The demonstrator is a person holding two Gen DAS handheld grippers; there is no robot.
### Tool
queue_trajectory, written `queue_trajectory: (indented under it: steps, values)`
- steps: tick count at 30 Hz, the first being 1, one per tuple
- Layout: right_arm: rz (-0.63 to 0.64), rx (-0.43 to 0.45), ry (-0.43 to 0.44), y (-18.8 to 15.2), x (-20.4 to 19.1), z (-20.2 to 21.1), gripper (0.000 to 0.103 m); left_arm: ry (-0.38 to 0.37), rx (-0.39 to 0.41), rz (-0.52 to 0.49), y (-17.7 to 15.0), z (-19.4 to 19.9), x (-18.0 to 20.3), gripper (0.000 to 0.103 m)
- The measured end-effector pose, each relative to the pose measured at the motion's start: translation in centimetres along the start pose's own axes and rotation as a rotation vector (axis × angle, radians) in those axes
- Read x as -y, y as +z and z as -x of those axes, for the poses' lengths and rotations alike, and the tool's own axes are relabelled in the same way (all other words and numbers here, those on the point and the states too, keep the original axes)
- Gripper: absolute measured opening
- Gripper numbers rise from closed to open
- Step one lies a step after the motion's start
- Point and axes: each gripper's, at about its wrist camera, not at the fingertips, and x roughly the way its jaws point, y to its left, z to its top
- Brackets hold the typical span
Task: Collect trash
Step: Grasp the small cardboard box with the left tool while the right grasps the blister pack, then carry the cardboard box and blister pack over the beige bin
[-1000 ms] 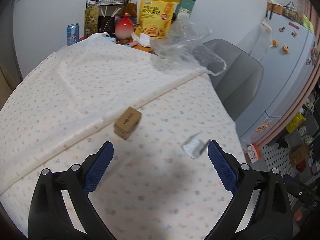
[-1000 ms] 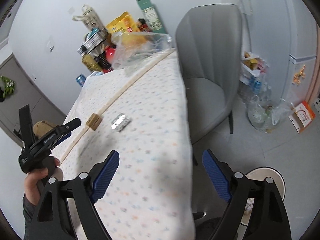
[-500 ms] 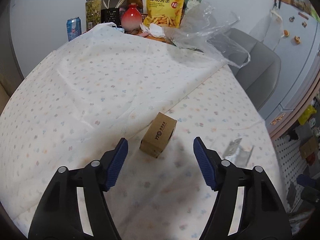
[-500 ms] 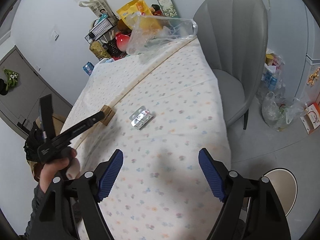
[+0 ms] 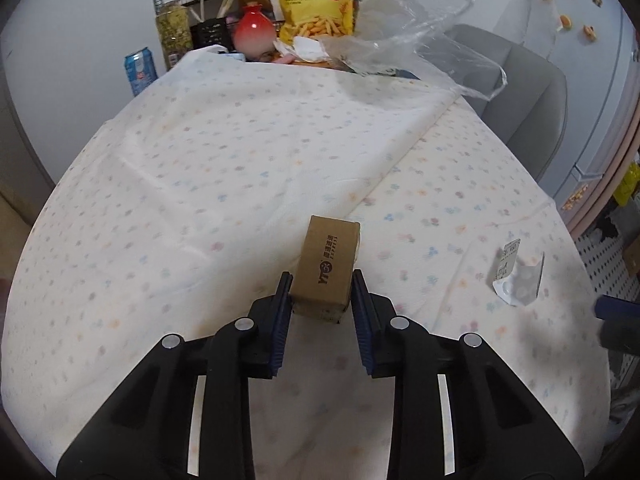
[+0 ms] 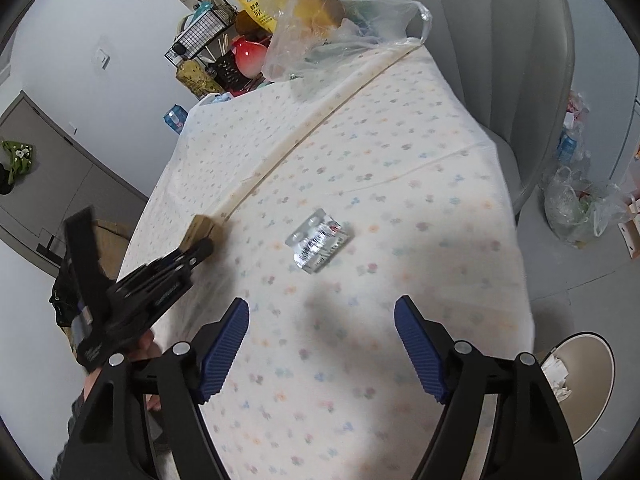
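The left gripper (image 5: 320, 300) has just been closing its jaws, and they now sit against both sides of the small cardboard box (image 5: 329, 268), which stands on the counter (image 5: 200, 184) right at the fold line of the flowered cloth. The blue pads (image 5: 282, 312) look to be touching the box's near end. Off to the right on the same cloth lies a silver blister pack (image 6: 319, 240), flat and apart from the box. The right gripper (image 6: 322, 354) hovers just short of that pack with its jaws spread wide and nothing between them. At the far end of the counter a clear plastic bag (image 6: 332, 36) slumps beside a yellow snack bag (image 5: 314, 0).
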Motion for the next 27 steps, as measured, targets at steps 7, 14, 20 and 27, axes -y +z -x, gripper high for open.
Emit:
queue_trajectory:
  steps: [7, 14, 20, 27]
  values:
    - [-0.014, -0.044, -0.026, 0.9, -1.2, -3.7, 0.075, 0.024, 0.039, 0.091, -1.9, 2.9, -2.9, 0.029]
    - [-0.028, -0.046, -0.061, 2.4, -2.2, -6.0, 0.076, 0.019, 0.066, 0.212, -4.3, 4.9, -4.7, 0.029]
    - [-0.007, -0.05, -0.109, 3.1, -3.9, -7.3, 0.07, 0.037, 0.087, 0.27, -5.8, 6.4, -6.2, 0.029]
    - [0.042, -0.031, -0.114, 3.0, -5.2, -7.5, 0.028, 0.041, 0.112, 0.328, -6.8, 8.0, -7.6, 0.029]
